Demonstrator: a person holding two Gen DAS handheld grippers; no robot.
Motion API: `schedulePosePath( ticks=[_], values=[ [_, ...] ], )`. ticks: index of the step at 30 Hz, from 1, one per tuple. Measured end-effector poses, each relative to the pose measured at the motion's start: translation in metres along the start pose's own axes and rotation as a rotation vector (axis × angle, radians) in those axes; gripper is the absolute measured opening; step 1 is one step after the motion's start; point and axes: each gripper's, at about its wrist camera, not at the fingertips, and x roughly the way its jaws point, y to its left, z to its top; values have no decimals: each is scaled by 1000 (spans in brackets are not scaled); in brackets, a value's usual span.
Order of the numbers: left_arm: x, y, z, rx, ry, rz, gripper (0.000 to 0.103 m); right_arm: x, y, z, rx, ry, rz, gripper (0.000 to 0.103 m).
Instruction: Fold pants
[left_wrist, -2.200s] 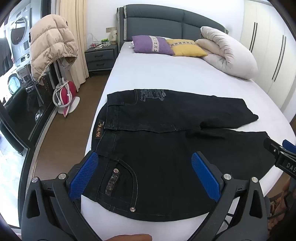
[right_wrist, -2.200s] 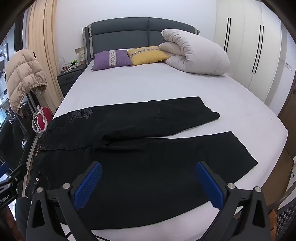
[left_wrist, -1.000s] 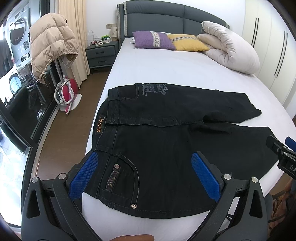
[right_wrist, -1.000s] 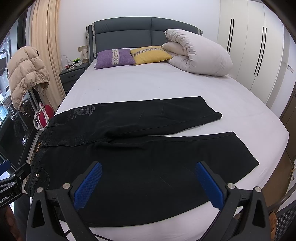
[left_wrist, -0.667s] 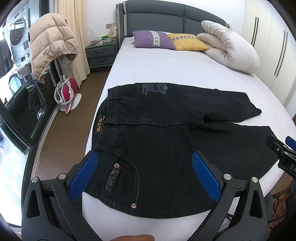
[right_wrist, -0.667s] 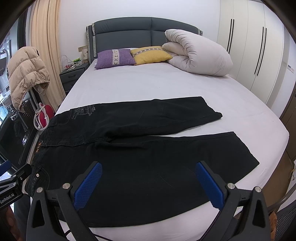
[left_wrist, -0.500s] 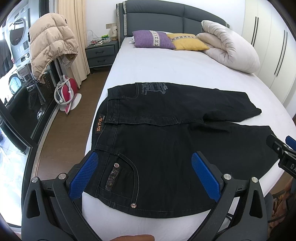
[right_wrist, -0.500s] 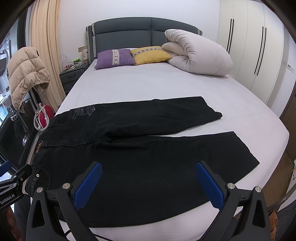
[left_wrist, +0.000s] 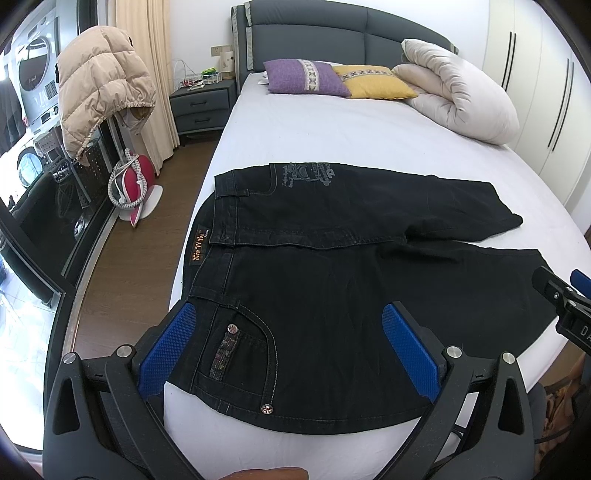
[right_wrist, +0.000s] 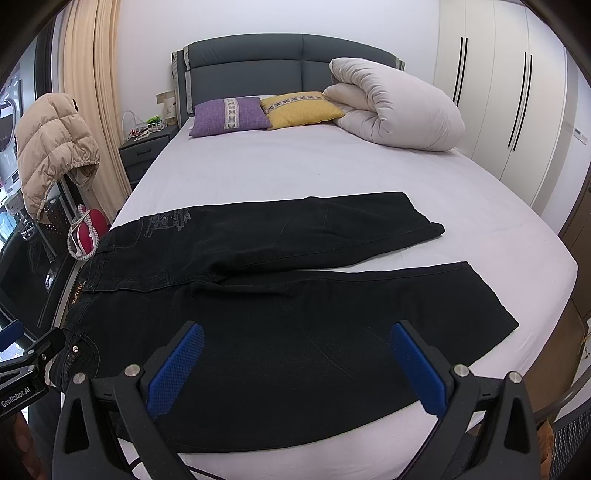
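Black jeans (left_wrist: 332, 280) lie flat on the white bed (left_wrist: 332, 140), waistband at the left edge, both legs stretching right. In the right wrist view the same jeans (right_wrist: 280, 295) show the far leg and near leg spread slightly apart. My left gripper (left_wrist: 288, 343) hovers open above the near hip pocket, blue pads wide apart, holding nothing. Open too, my right gripper (right_wrist: 295, 365) hangs over the near leg's thigh, empty. Each gripper shows at the edge of the other's view.
Purple (left_wrist: 306, 77) and yellow (left_wrist: 373, 83) pillows and a rolled white duvet (left_wrist: 461, 99) sit at the headboard. A beige puffer jacket (left_wrist: 99, 85), a red iron (left_wrist: 135, 184) and a nightstand (left_wrist: 199, 105) stand left of the bed. Wardrobe doors (right_wrist: 517, 96) line the right.
Both grippers rose and drew back slightly early on, so the jeans sit a little lower and smaller. Over the last second nothing has visibly moved.
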Motion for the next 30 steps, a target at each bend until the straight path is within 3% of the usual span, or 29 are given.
schedulePosePath(
  ticks=[30],
  values=[
    [0,-1,1,1,4,1,103,1,1,0,-1,3,2,103]
  ],
)
